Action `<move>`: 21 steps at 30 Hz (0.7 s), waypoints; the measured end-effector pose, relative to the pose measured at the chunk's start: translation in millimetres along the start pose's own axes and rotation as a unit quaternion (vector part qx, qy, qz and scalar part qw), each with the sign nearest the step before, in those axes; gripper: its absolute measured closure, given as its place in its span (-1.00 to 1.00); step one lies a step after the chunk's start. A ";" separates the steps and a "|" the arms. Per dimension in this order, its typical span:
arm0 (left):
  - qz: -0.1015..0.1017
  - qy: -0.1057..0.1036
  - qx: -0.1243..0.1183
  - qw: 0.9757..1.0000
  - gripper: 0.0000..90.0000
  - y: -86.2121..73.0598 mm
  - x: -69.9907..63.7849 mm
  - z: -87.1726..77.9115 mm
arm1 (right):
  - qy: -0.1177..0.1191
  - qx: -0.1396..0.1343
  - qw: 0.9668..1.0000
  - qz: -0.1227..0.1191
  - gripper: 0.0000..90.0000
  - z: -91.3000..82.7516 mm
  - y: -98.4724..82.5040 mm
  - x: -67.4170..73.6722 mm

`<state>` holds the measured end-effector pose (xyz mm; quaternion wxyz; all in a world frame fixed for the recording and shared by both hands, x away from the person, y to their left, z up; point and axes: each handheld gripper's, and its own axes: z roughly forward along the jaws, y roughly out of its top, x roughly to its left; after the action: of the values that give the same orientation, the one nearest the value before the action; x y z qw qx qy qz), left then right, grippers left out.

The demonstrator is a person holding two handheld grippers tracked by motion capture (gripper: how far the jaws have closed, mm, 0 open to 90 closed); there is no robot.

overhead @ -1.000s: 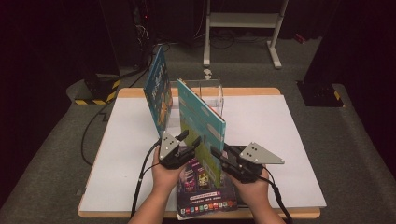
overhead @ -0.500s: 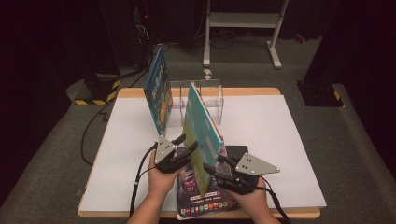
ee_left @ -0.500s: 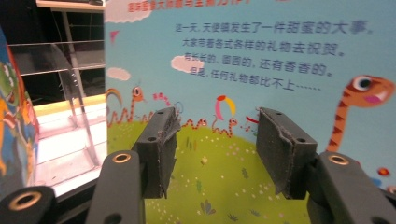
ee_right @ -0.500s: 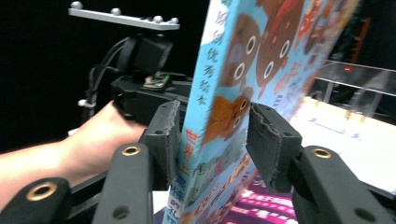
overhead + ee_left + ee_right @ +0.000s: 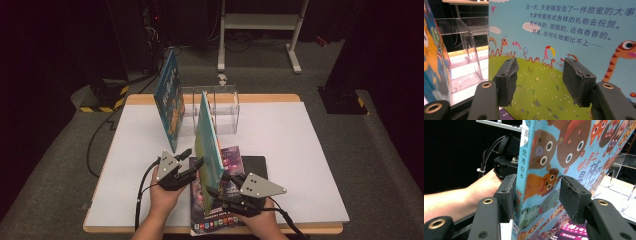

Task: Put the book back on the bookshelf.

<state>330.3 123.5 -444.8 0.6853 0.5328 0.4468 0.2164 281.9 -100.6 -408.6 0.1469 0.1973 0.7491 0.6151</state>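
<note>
On the upright book's back cover [image 5: 564, 37]: "这一天,天使镇发生了一件甜蜜的大事".

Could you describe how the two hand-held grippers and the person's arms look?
Each hand-held gripper, left and right, is black, with a grey three-cornered plate on top, brass-coloured rivets, worn dark grey pads and a trailing black cable. The forearms are bare, without sleeves.

My high view looks forward and down from above the table's [image 5: 310, 150] near edge, well back from the upright book [image 5: 207, 145]. My left gripper view sits close against that book's back cover [image 5: 564, 50], facing it squarely. My right gripper view looks along its spine [image 5: 520, 182] and front cover, equally close. All three share this book.
</note>
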 end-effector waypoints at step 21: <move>0.006 -0.051 -0.034 0.998 -0.35 33.7 -37.7 -64.9 | 0.003 -0.015 1.000 -0.007 0.04 8.4 -7.2 4.2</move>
<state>262.5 140.6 -401.4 0.7236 0.5224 0.4003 0.2082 281.3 -92.5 -417.3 0.1522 0.1875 0.7415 0.6261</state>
